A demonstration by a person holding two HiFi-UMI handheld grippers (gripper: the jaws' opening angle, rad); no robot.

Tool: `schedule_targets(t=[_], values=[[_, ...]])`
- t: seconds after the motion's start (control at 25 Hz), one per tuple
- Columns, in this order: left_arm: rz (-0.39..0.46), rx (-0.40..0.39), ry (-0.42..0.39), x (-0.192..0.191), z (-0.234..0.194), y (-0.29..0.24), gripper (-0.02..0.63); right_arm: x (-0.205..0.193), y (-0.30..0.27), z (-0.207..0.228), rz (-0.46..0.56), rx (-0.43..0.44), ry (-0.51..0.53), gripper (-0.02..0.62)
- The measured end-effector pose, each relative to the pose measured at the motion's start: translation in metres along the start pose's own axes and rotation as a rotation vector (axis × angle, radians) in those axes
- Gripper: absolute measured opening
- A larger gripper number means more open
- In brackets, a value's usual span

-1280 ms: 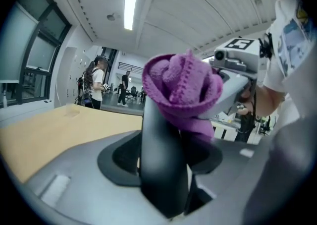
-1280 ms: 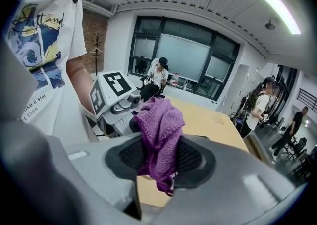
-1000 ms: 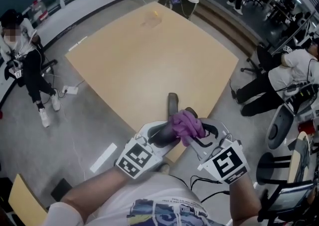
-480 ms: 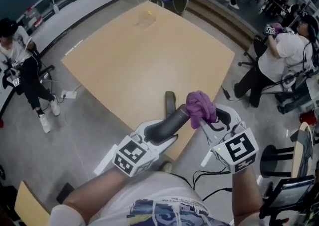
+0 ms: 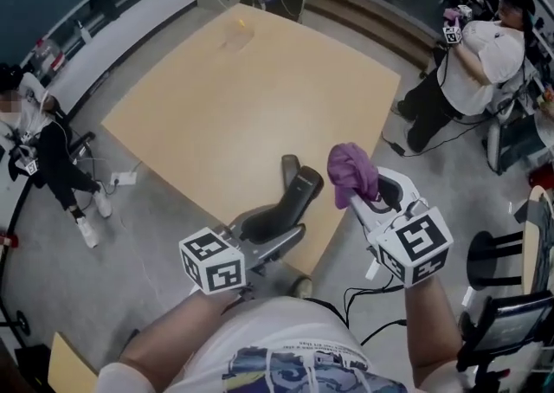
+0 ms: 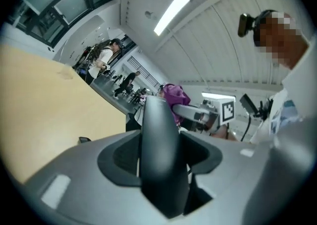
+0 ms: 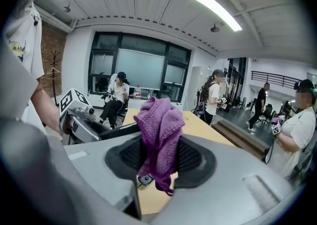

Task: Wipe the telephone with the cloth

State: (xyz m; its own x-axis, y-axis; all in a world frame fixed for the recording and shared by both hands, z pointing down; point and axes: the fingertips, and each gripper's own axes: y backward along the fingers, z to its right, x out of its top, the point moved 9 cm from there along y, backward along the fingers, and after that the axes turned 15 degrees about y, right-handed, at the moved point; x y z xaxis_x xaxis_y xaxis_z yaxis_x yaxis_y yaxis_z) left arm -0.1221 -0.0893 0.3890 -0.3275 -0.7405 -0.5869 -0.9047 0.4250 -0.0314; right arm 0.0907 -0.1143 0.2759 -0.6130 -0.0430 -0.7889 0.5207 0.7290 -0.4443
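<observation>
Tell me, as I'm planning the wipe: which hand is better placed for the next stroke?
Right: the right tongs grip the purple cloth close beside the handset, which the left tongs hold.

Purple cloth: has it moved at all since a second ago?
Yes. The purple cloth in the right gripper has left the telephone handset and shifted right, from over the table to its right edge.

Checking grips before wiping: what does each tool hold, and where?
Left tool: dark grey plastic telephone handset, by one end. Right tool: bunched purple cloth, by its lower part.
</observation>
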Motion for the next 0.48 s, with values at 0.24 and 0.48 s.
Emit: schedule_targets(t=[0.24,0.48], values=[[0.013,-0.002,0.031,0.004,0.002,-0.002,0.256,-0.007,-0.008,-0.013,0.003,0.045,-0.008,0.140],[0.020,0.021,0.026,0.009,0.004,-0.009,0.256,-0.013,-0.003,-0.033,0.018,0.105,0.016,0.140]])
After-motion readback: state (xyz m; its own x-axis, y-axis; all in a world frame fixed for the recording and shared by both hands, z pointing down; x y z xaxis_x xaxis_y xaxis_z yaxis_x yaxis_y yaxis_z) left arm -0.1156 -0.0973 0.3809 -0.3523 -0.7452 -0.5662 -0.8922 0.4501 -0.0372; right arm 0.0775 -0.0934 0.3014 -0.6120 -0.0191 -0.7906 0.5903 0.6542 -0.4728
